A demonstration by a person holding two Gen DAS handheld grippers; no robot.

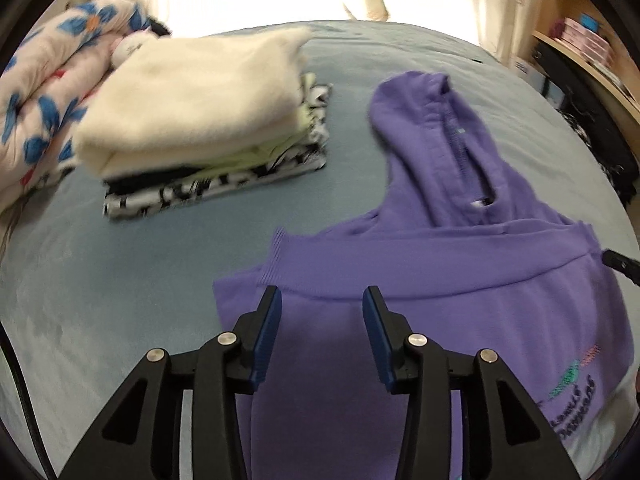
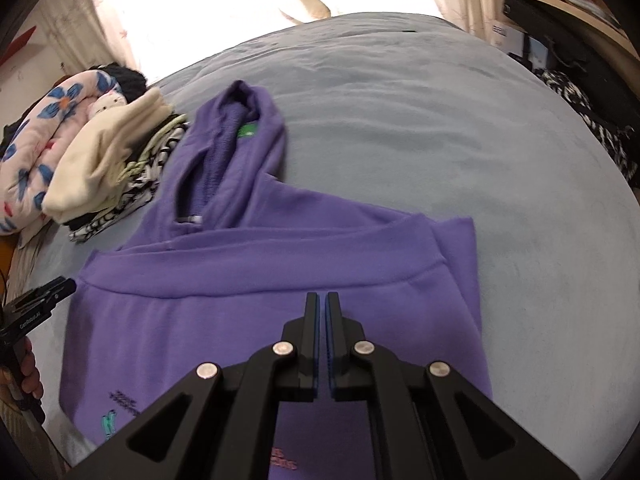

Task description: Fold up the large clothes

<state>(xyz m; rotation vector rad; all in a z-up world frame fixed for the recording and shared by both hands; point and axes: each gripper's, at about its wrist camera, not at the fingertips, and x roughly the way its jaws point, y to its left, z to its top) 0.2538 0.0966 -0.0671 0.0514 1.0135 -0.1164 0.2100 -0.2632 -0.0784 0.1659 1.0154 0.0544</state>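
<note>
A purple hoodie [image 1: 460,292] lies on the grey-blue bed, folded into a rectangle with its hood [image 1: 432,128] stretched out toward the far side. It also shows in the right wrist view [image 2: 256,304], hood [image 2: 236,140] at the back left. My left gripper [image 1: 322,300] is open and empty, hovering over the hoodie's near left part by the ribbed band. My right gripper [image 2: 323,298] is shut with nothing between its pads, above the hoodie's middle. The left gripper also shows at the left edge of the right wrist view [image 2: 44,296].
A stack of folded clothes [image 1: 200,120] with a cream sweater on top sits on the bed's left side, also in the right wrist view [image 2: 112,164]. A floral quilt [image 1: 44,92] lies beyond it. Shelves [image 1: 584,48] and dark items stand at the right. Curtains hang behind.
</note>
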